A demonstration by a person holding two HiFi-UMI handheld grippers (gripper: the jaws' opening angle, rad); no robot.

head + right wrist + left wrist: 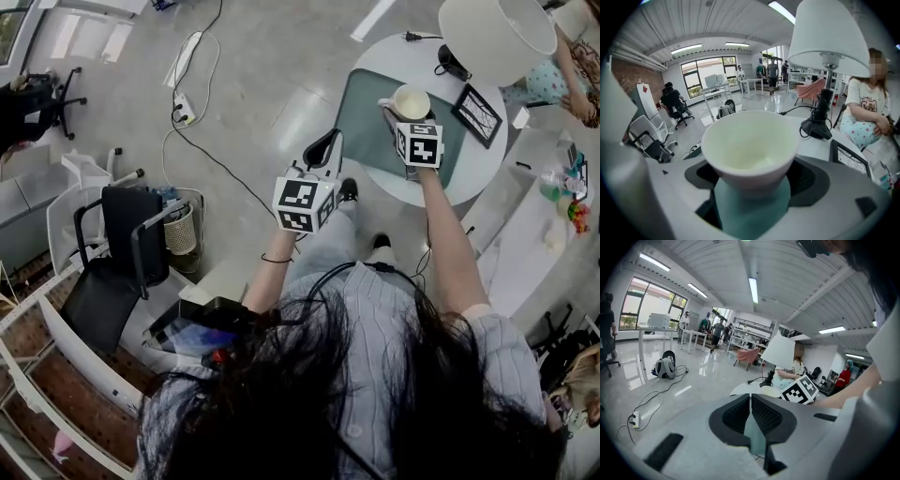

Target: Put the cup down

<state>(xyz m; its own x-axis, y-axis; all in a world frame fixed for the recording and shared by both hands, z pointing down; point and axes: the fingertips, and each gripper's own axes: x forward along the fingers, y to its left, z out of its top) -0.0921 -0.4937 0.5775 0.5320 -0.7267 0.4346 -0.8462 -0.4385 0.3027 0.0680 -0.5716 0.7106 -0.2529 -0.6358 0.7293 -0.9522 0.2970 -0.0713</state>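
Note:
A white empty cup (pixel 411 99) is held upright in my right gripper (pixel 405 112), above the green mat (pixel 361 117) on the round white table (pixel 398 56). In the right gripper view the cup (pixel 750 147) fills the gap between the jaws, which are shut on its lower body, and the mat (pixel 752 206) shows below it. Whether the cup's base touches the mat is hidden. My left gripper (pixel 320 153) hangs shut and empty over the floor, just left of the table's edge. In the left gripper view the pads (pixel 757 416) meet with nothing between them.
A white-shaded lamp (pixel 497 33) and a black picture frame (pixel 476 114) stand on the table beyond the cup. A person (pixel 553 80) sits at the table's far side. A black chair (pixel 122 248), a wastebasket (pixel 180 230) and a power strip (pixel 185 108) with cables are on the floor to the left.

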